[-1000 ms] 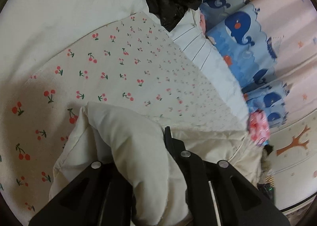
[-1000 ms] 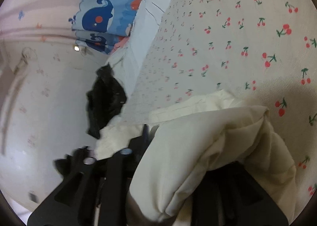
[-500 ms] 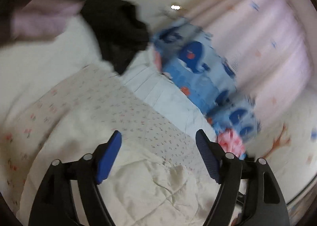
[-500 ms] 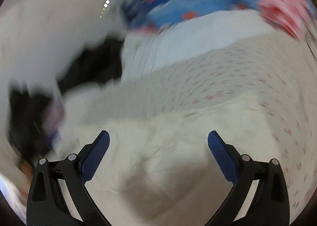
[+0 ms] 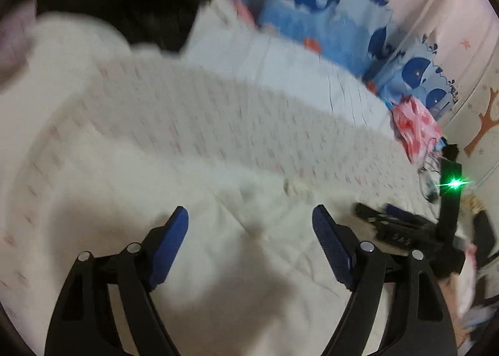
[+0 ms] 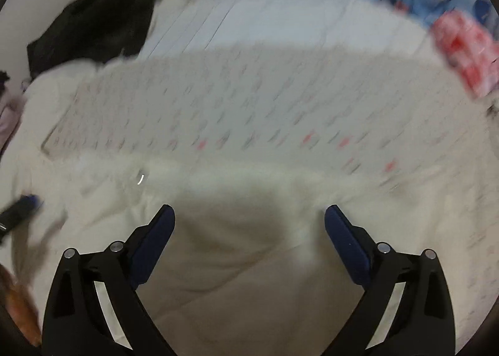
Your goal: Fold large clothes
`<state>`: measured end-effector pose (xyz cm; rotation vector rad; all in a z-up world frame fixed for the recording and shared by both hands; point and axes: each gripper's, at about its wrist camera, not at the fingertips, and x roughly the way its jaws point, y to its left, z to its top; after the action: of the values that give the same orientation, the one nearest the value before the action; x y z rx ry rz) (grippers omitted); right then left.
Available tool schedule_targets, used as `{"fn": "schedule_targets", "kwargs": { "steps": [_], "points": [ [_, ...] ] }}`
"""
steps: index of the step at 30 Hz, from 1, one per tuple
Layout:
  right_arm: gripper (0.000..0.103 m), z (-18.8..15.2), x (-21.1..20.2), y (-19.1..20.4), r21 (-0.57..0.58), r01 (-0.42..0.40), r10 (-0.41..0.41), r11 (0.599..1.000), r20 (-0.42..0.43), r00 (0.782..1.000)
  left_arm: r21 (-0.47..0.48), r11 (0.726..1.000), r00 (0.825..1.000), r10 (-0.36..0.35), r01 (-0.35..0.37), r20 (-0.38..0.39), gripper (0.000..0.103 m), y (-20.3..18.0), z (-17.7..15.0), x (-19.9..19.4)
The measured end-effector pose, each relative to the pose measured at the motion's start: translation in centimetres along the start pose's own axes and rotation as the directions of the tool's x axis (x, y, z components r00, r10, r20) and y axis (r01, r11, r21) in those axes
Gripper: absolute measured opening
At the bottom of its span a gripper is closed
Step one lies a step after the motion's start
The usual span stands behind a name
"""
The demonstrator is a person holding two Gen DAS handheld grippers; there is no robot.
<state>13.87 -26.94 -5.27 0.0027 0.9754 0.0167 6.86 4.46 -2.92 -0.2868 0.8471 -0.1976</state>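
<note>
1. My left claw [image 5: 250,225] points steeply down at the bed, jaws spread wide. They have just been opening further, and the blue pads [image 5: 173,242] press on nothing; only flat cloth lies beneath the gap.
2. My right claw [image 6: 249,225] is tipped down the same way, jaws about as wide as they go, also gripping nothing.
3. The cream garment [image 5: 237,278] lies loose on the bed directly under both claws, creased, filling the lower half of each view [image 6: 249,262].
4. In the left view the other claw shows at 3 o'clock, low over the garment's edge, with a green light [image 5: 455,183] above it.
5. Beyond the garment, toward 12 o'clock, is the cherry-print sheet [image 5: 224,119], blurred.
6. Farther on, a white striped pillow [image 5: 280,65].
7. At 11 o'clock a black garment [image 6: 93,25] sits heaped.
8. Farthest, at 1 o'clock, whale-print bedding [image 5: 327,12] lies against the wall, with a pink bundle [image 5: 414,125] beside it.
</note>
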Motion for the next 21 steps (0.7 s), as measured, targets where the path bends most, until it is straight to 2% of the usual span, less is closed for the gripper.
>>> {"fn": "schedule_targets", "kwargs": {
  "steps": [1,2,3,4,5,6,8,9,10,11,13,14,15,17,19,21],
  "points": [
    [0.093,-0.1,1.3,-1.5,0.025,0.021,-0.020,0.999,-0.030,0.999,-0.017,0.999,1.000,0.029,-0.029,-0.007,0.084,1.0,0.5,0.5],
    [0.093,-0.7,2.9,-2.8,0.055,0.026,-0.023,0.998,-0.069,0.997,-0.059,0.997,0.998,0.041,-0.043,-0.050,0.084,2.2,0.9,1.7],
    [0.094,-1.5,4.5,-4.3,0.117,-0.013,0.026,0.993,-0.109,0.994,-0.107,0.993,0.993,0.039,-0.051,-0.112,0.084,3.5,0.6,3.2],
    [0.094,-1.8,5.1,-5.1,0.166,-0.055,0.074,0.985,-0.110,0.991,-0.151,0.988,0.986,-0.010,-0.016,-0.166,0.084,4.7,0.0,4.9],
    [0.094,-1.7,5.1,-5.3,0.175,-0.059,0.080,0.983,-0.114,0.990,-0.151,0.988,0.984,-0.011,-0.016,-0.177,0.084,5.0,-0.4,5.3],
    [0.094,-1.4,5.2,-4.9,0.156,-0.044,0.065,0.987,-0.131,0.989,-0.114,0.993,0.984,0.024,-0.045,-0.175,0.084,4.4,-0.4,5.3],
    [0.093,-0.6,4.4,-4.5,0.125,-0.041,0.060,0.991,-0.154,0.986,-0.085,0.994,0.987,0.051,-0.065,-0.149,0.084,3.6,-0.3,4.5],
    [0.093,-0.4,3.0,-4.7,0.122,-0.038,0.053,0.992,-0.119,0.992,-0.089,0.995,0.994,0.035,-0.045,-0.107,0.084,3.3,0.0,3.0],
    [0.093,-0.3,0.5,-5.4,0.119,-0.021,0.025,0.993,-0.038,0.999,-0.088,0.996,0.997,0.025,-0.032,-0.077,0.084,3.3,0.0,1.7],
    [0.094,-0.5,-0.7,-5.9,0.113,0.009,-0.010,0.994,0.009,1.000,-0.067,0.997,0.999,0.037,-0.039,-0.034,0.084,3.2,0.2,0.2],
    [0.096,-1.8,-0.7,-7.5,0.129,0.057,-0.060,0.990,0.021,0.998,-0.025,0.993,0.993,0.114,-0.114,0.006,0.088,3.7,0.2,-0.9],
    [0.096,-3.2,1.1,-9.0,0.171,0.054,-0.049,0.984,-0.033,0.998,-0.027,0.989,0.990,0.144,-0.144,-0.006,0.089,4.7,-0.1,-0.8],
    [0.096,-4.5,2.5,-10.4,0.235,0.000,0.009,0.972,-0.039,0.999,-0.061,0.985,0.985,0.158,-0.162,-0.065,0.089,6.1,-0.5,0.6],
    [0.096,-4.8,2.3,-11.6,0.286,-0.044,0.046,0.957,-0.003,0.999,-0.129,0.982,0.983,0.118,-0.137,-0.143,0.089,8.0,-1.0,2.7],
    [0.096,-4.6,2.4,-11.5,0.274,-0.030,0.037,0.961,-0.021,0.999,-0.104,0.981,0.977,0.147,-0.164,-0.152,0.089,8.0,-1.1,3.8],
    [0.096,-4.1,2.0,-10.8,0.238,-0.018,0.034,0.971,-0.067,0.997,-0.080,0.981,0.977,0.165,-0.177,-0.133,0.089,7.6,-1.1,3.3]
  ]
}}
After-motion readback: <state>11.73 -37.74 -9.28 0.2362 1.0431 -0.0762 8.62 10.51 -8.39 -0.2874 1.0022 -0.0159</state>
